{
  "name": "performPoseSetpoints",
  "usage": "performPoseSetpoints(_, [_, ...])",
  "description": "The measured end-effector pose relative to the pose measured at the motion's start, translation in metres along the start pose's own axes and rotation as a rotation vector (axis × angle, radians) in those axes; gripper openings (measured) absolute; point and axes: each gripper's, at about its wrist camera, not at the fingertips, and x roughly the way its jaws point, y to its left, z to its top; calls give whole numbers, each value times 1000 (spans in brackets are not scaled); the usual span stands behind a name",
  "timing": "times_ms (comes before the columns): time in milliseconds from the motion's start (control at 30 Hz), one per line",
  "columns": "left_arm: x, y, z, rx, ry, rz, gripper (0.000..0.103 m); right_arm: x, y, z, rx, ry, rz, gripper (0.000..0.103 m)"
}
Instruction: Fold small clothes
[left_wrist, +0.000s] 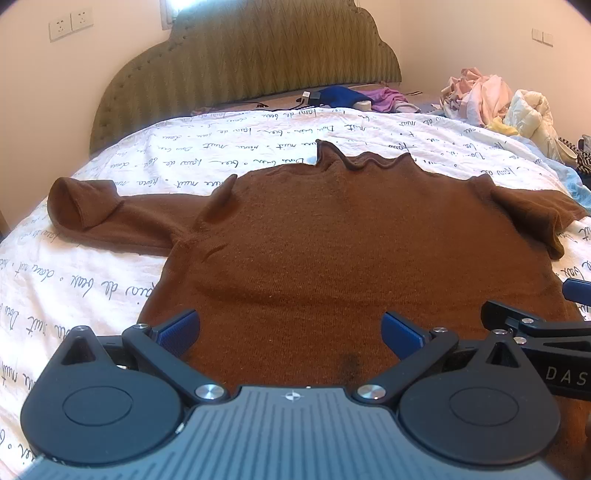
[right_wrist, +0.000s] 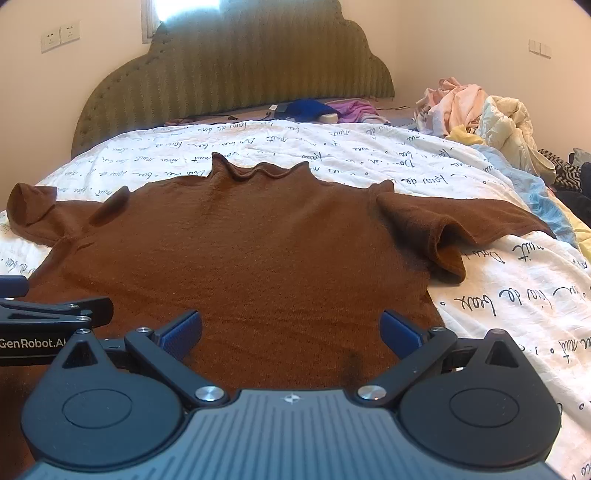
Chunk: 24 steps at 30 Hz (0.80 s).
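My left gripper (left_wrist: 290, 332) and right gripper (right_wrist: 291, 332) hover side by side over the hem of the brown sweater (left_wrist: 332, 251), jaws spread wide, grasping nothing. The sweater lies flat on the script-printed bedspread (left_wrist: 92, 280), sleeves out. A pile of clothes (right_wrist: 480, 110) sits at the far right.

Sweater (left_wrist: 332, 251) was plain brown; bedsheet (left_wrist: 110, 280) white with dark cursive script; headboard (left_wrist: 251, 59) olive zigzag; tool pads (left_wrist: 181, 330) blue.
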Motion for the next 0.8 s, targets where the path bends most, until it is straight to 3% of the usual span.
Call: performPoseSetpoints(800, [-2,-1,10,-8,18,-18,102,-8,-9,10,13,29,0,103])
